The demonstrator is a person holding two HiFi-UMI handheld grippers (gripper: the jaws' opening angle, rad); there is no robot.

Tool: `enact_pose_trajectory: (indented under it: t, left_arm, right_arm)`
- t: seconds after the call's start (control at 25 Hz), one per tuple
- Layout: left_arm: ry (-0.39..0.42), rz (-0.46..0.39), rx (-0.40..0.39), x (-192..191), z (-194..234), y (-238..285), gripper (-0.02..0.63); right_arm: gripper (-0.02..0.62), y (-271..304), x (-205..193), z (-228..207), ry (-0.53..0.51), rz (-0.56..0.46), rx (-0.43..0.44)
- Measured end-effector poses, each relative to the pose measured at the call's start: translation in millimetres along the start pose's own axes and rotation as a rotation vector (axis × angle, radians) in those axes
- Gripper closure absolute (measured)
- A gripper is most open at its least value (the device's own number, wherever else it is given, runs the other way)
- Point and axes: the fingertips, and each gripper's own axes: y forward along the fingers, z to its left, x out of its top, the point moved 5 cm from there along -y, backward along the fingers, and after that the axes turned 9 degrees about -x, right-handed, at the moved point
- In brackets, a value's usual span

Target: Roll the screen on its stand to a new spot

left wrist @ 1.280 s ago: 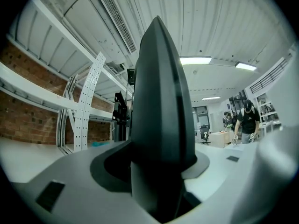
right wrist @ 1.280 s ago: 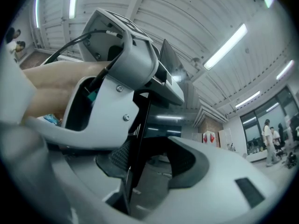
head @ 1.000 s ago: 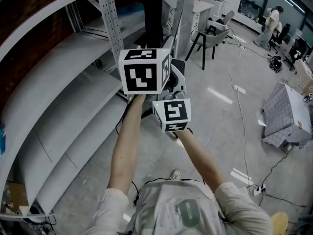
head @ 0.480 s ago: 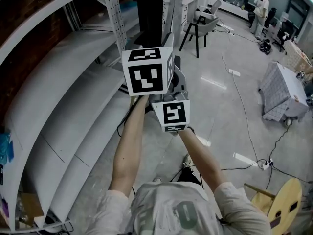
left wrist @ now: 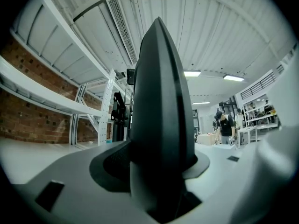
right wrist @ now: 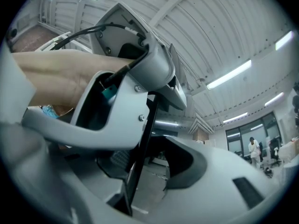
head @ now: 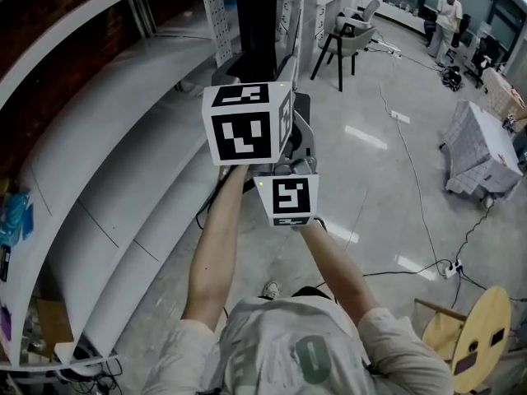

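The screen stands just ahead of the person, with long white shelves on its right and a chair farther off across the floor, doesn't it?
Not quite. The head view shows the long white shelves on the left of the screen, not on its right. The rest holds: the screen stands just ahead of the person, and a chair stands farther off across the floor.

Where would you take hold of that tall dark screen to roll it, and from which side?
Grip its upright side edge, coming in level from the edge-on side. The screen stands tall and narrow there, so it slots between two jaws; the left tool is clamped on it that way. A level push there should roll it rather than tip it.
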Motion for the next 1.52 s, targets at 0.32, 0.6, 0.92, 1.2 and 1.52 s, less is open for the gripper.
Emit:
enact_pose_trajectory:
  t: [0.32,0.6,0.92,1.2,1.52]
  left_arm:
    - [-0.036,-0.017,-0.007,-1,3,-58,0.360]
    - [-0.049,-0.047,-0.005,4,-27,-110,0.373]
    - [-0.032,-0.025,-0.034,5,-67,-160,0.377]
    - [-0.027,-0.029,-0.060,8,-80,-216,0.376]
    - [-0.015,-0.018,-0.099,13,-92,-288,0.376]
  right_arm:
    - [0.410,-35,17,43,-0.003,0.016,0.021]
    - [0.402,-85,46,54,0.008,-0.006,0.055]
    - [0.400,-144,78,63,-0.001,0.031,0.072]
    - [0.399,-187,99,94,-0.002,0.026,0.036]
    - [0.399,-237,131,138,-0.012,0.046,-0.003]
